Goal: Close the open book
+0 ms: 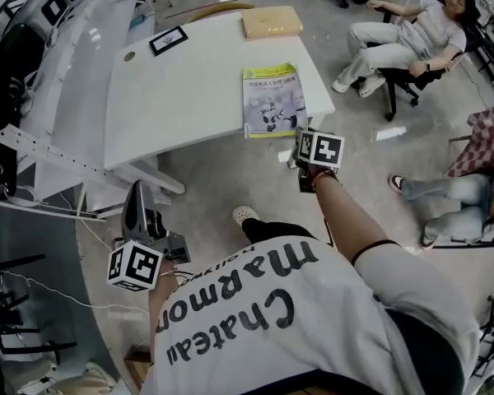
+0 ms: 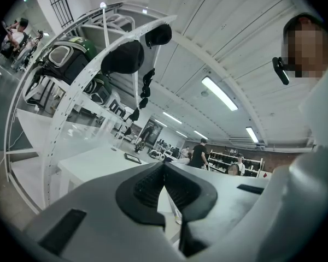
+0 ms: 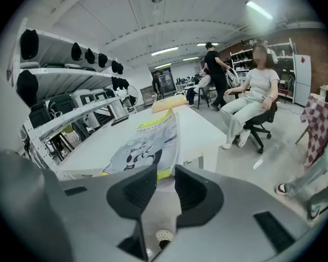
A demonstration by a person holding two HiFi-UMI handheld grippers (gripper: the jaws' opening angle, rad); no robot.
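Note:
The book [image 1: 272,101] lies shut and flat on the white table [image 1: 181,97], near its front right corner, with a green and white cover facing up. In the right gripper view the book [image 3: 147,143] sits just beyond the jaws. My right gripper [image 1: 300,142] hovers at the table's front edge, right at the book's near edge. Its jaws [image 3: 165,182] stand apart with nothing between the pads. My left gripper [image 1: 136,192] hangs low by my left side, away from the table, and its pads [image 2: 164,171] meet.
A tan flat box [image 1: 272,23] rests at the table's far edge, and a black-framed marker card [image 1: 168,39] lies at the far left. A person sits in an office chair [image 1: 403,39] to the right. White racks [image 1: 58,72] line the left.

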